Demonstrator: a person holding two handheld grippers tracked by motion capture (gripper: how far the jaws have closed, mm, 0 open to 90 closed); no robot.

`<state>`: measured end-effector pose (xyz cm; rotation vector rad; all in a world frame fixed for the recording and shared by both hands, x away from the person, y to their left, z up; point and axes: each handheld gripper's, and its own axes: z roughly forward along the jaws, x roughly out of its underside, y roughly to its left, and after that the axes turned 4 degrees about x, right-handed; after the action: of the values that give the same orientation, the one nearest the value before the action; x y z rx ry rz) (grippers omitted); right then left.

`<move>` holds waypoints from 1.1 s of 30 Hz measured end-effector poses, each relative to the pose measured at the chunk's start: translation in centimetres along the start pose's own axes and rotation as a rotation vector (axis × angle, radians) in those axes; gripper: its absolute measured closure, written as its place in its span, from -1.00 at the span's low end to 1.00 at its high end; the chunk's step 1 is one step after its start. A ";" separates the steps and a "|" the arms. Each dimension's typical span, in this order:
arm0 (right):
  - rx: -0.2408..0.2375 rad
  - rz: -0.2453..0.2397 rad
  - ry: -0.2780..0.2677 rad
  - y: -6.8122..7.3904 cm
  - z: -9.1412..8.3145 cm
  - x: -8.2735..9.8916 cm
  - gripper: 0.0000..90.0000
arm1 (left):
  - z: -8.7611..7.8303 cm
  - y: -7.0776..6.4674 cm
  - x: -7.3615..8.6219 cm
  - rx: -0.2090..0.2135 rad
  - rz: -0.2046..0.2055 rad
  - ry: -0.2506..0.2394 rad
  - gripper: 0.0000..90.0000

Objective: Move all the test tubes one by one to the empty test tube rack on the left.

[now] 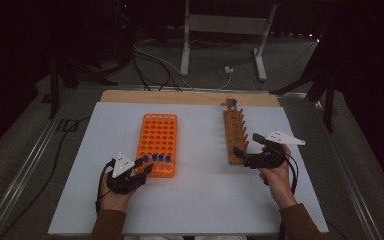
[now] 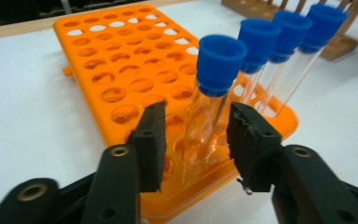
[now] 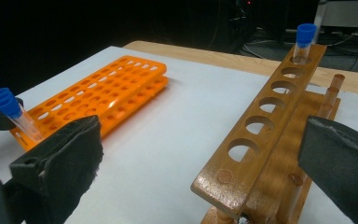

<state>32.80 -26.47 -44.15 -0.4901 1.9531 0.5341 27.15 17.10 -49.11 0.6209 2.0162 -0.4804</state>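
An orange tube rack [image 1: 158,140] lies left of centre on the white table top [image 1: 200,195]. Several blue-capped glass tubes [image 1: 157,159] stand in its near row. My left gripper [image 1: 146,167] is at the rack's near left corner. In the left gripper view its jaws flank the nearest tube [image 2: 214,84] with a gap on each side, so the left gripper [image 2: 198,135] is open. A wooden rack [image 1: 236,130] lies to the right, with one blue-capped tube [image 1: 233,103] in its far hole. My right gripper [image 1: 245,144] stands wide open around that rack's near end [image 3: 242,172].
A strip of bare wooden board [image 1: 190,96] runs along the table's far edge. Behind it, on the floor, are cables [image 1: 155,65] and a metal stand [image 1: 225,30]. The white surface between the two racks [image 1: 200,140] is bare.
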 end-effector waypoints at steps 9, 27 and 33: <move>-0.001 0.002 -0.008 0.0 -0.1 -0.1 -0.99 | -0.8 0.3 -0.5 0.047 -0.008 -0.079 -0.22; 0.015 -0.001 -0.036 0.2 0.2 -2.4 -0.99 | -1.8 1.0 -1.3 0.011 -0.088 -0.160 -0.98; 0.047 -0.007 -0.037 -0.4 1.0 -4.1 -0.99 | -2.0 1.2 -1.2 -0.002 -0.099 -0.171 -0.98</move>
<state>35.40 -25.87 -40.91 -0.4541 1.9233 0.4885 27.00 18.87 -47.13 0.4635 1.8901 -0.5712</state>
